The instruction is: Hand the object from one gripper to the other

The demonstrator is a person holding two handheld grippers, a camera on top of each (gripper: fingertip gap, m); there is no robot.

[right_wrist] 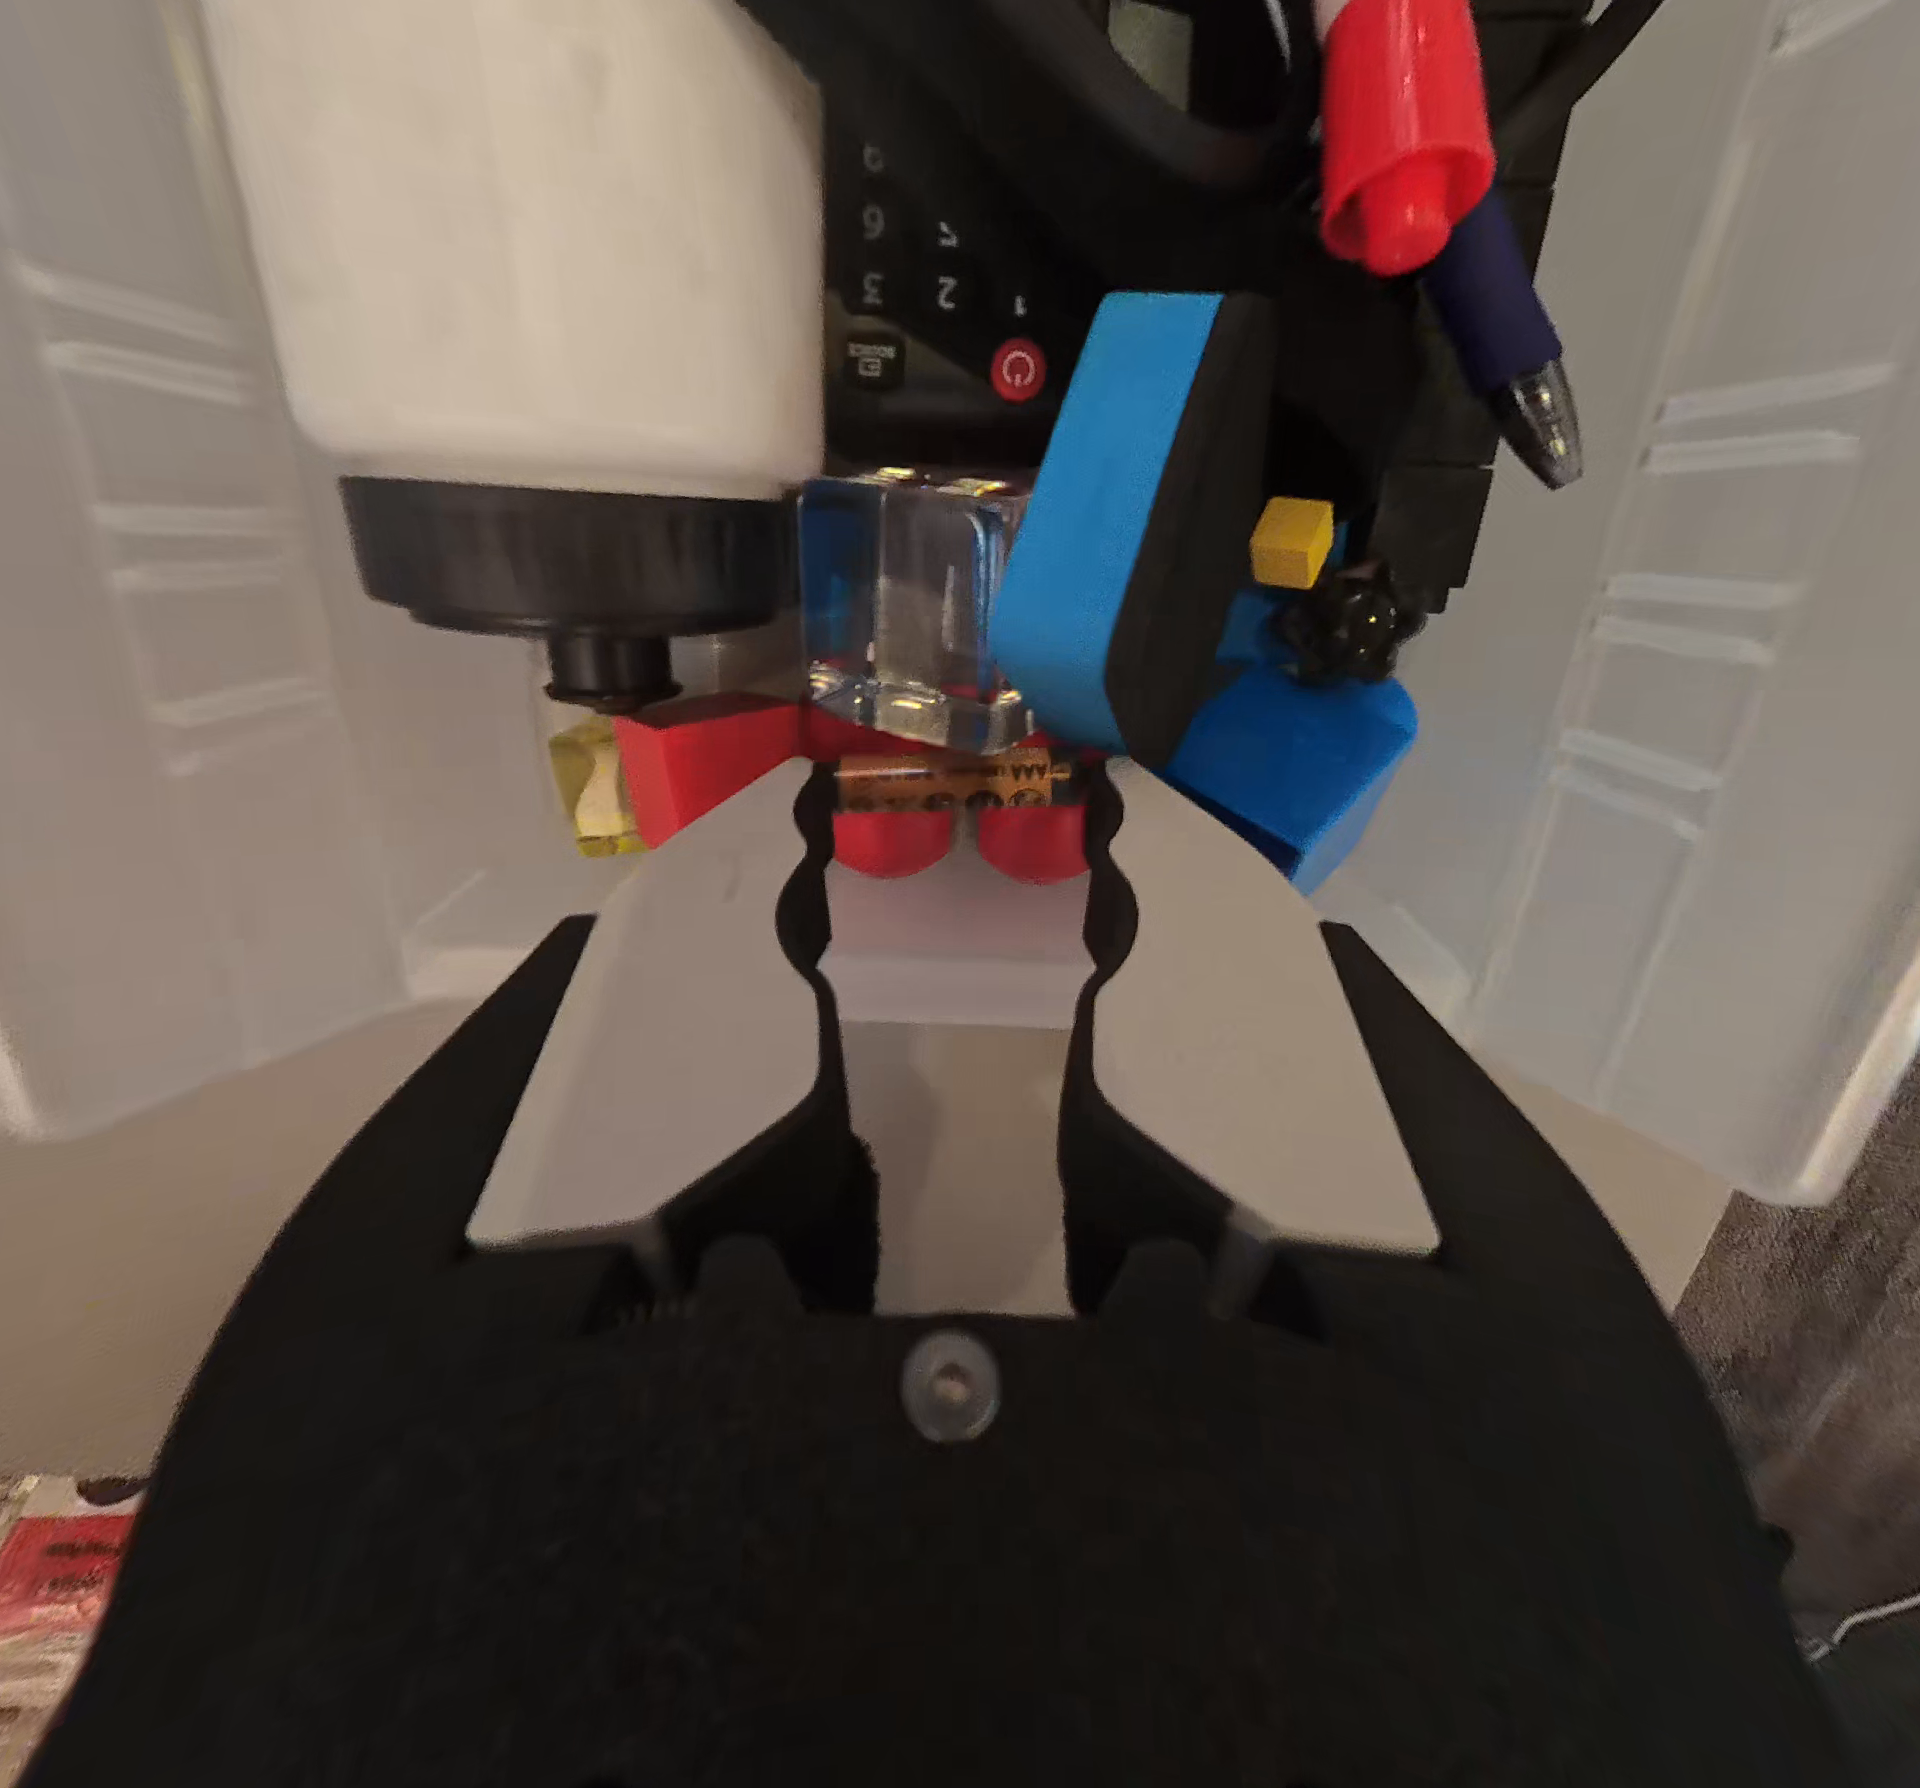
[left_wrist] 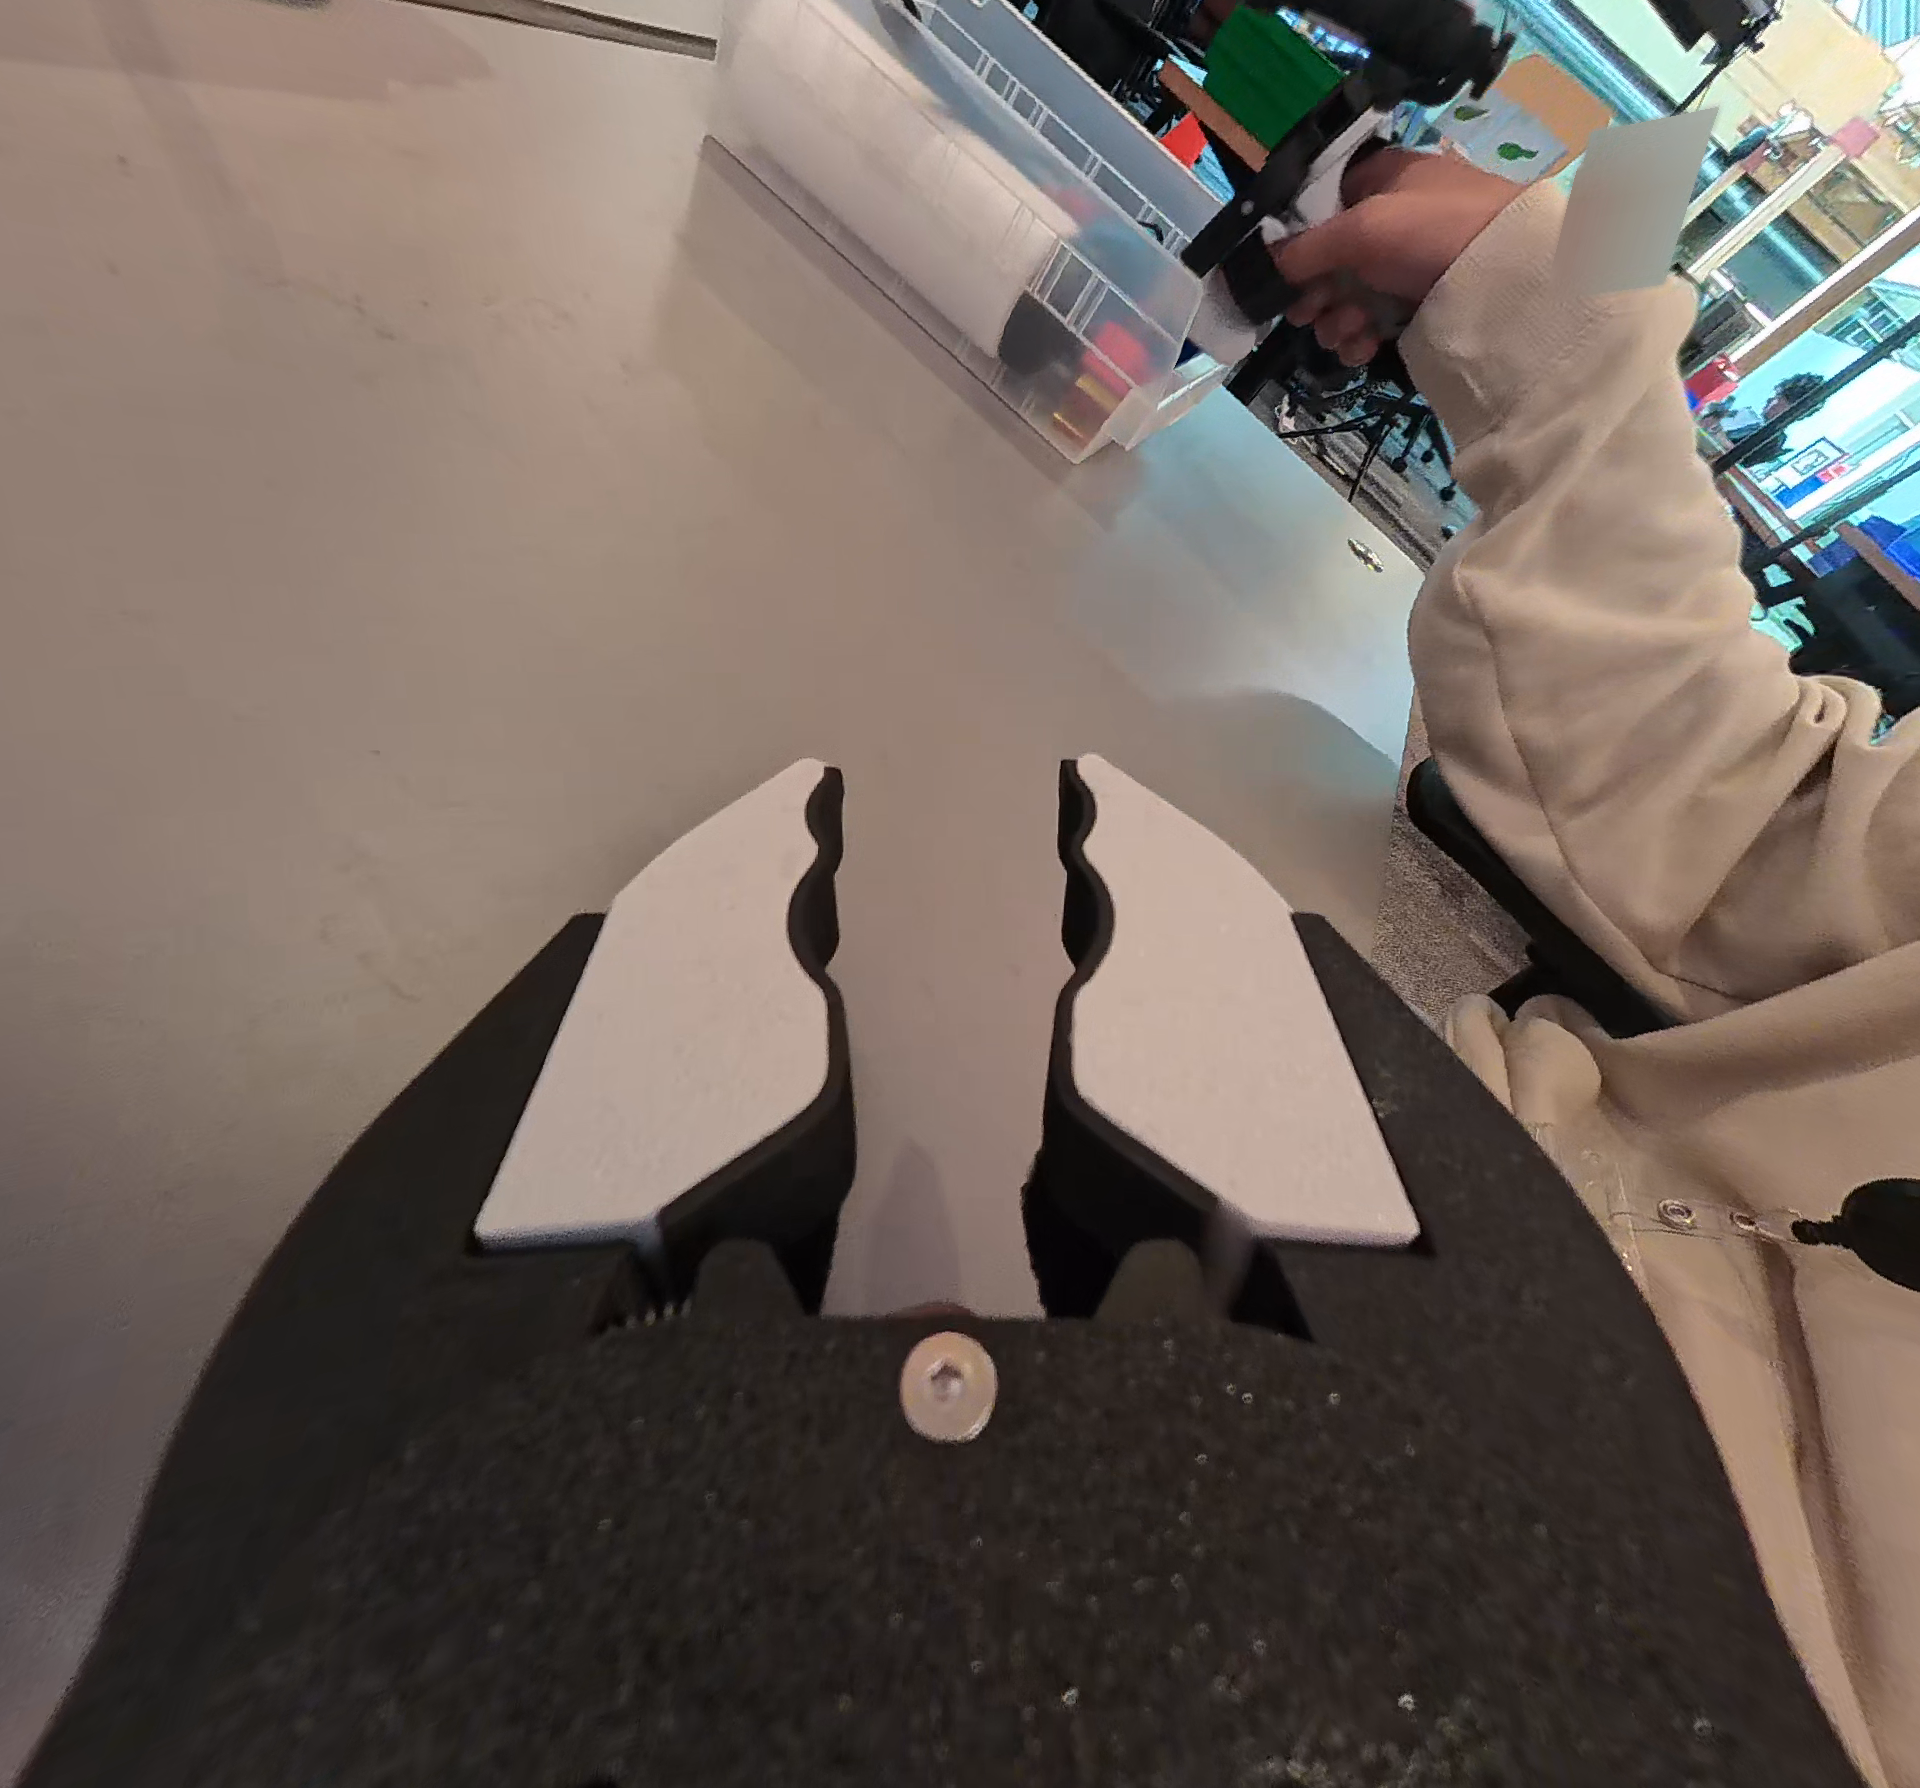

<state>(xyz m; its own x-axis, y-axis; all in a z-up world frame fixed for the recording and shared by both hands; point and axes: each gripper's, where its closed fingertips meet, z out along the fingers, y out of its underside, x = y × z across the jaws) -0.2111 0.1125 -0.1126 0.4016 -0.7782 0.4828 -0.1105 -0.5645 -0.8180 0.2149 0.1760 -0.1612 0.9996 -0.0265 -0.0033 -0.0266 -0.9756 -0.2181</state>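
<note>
My right gripper (right_wrist: 956,803) is open and empty, its tips at the mouth of the clear bin (right_wrist: 1714,699), either side of a small battery (right_wrist: 951,782) lying on red blocks (right_wrist: 951,845). That looks like the object to fetch, though I can't be sure. A blue eraser (right_wrist: 1122,533) and clear cube (right_wrist: 904,595) crowd it. My left gripper (left_wrist: 951,782), open and empty, waits over the table (left_wrist: 416,491). Still the pickup step; next I'd close squarely on the battery alone.
</note>
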